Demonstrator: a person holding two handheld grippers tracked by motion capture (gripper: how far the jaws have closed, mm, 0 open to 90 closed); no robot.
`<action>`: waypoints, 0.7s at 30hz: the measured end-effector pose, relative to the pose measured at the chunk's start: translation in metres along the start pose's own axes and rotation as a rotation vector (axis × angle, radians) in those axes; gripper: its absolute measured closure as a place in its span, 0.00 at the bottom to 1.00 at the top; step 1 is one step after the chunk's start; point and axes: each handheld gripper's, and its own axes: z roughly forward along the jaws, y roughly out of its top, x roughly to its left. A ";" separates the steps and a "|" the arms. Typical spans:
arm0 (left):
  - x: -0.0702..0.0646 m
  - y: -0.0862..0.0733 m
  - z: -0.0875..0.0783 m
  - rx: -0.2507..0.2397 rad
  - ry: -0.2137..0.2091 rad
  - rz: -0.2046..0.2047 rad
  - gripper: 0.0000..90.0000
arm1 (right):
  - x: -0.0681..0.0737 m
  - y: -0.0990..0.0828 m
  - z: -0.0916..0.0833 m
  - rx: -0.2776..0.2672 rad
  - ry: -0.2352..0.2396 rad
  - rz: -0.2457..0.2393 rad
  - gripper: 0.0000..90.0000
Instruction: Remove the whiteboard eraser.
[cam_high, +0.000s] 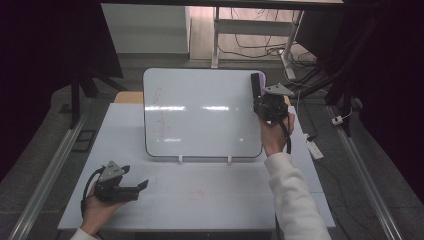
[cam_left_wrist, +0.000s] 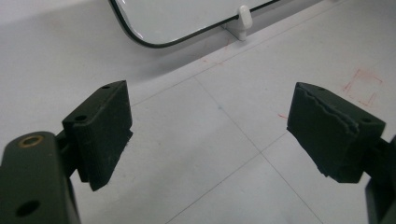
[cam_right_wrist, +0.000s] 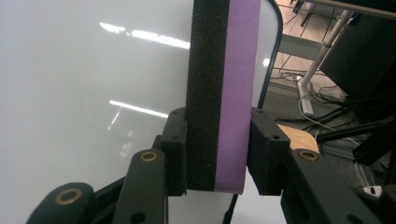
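Observation:
A whiteboard (cam_high: 200, 115) leans upright on small white feet at the back of the white table (cam_high: 225, 205). Faint red scribbles (cam_high: 160, 117) mark its left side. An eraser (cam_high: 257, 85) with a black felt face and a purple foam back stands upright against the board's right edge. My right gripper (cam_high: 260, 102) is shut on its lower end; in the right gripper view both pads press the eraser (cam_right_wrist: 224, 70) from either side, felt face toward the board (cam_right_wrist: 93, 70). My left gripper (cam_high: 136, 176) rests low at the table's front left, jaws open and empty (cam_left_wrist: 210, 130).
A faint red square (cam_high: 196, 195) is drawn on the table in front of the board, also seen past the left jaws (cam_left_wrist: 362, 86). One white board foot (cam_left_wrist: 243, 21) stands near them. Behind the table are desk legs and loose cables (cam_high: 260, 47). Metal rails (cam_high: 50, 170) run along the floor.

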 end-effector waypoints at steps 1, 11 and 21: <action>0.000 0.000 0.000 0.000 0.000 0.000 0.17 | -0.001 -0.001 -0.001 -0.003 0.003 0.001 0.70; 0.000 0.000 0.001 0.006 0.000 0.000 0.17 | 0.001 -0.009 -0.034 -0.082 0.093 -0.071 0.71; -0.003 0.004 0.004 0.020 -0.036 0.002 0.18 | 0.010 -0.050 -0.051 -0.075 0.247 -0.142 0.71</action>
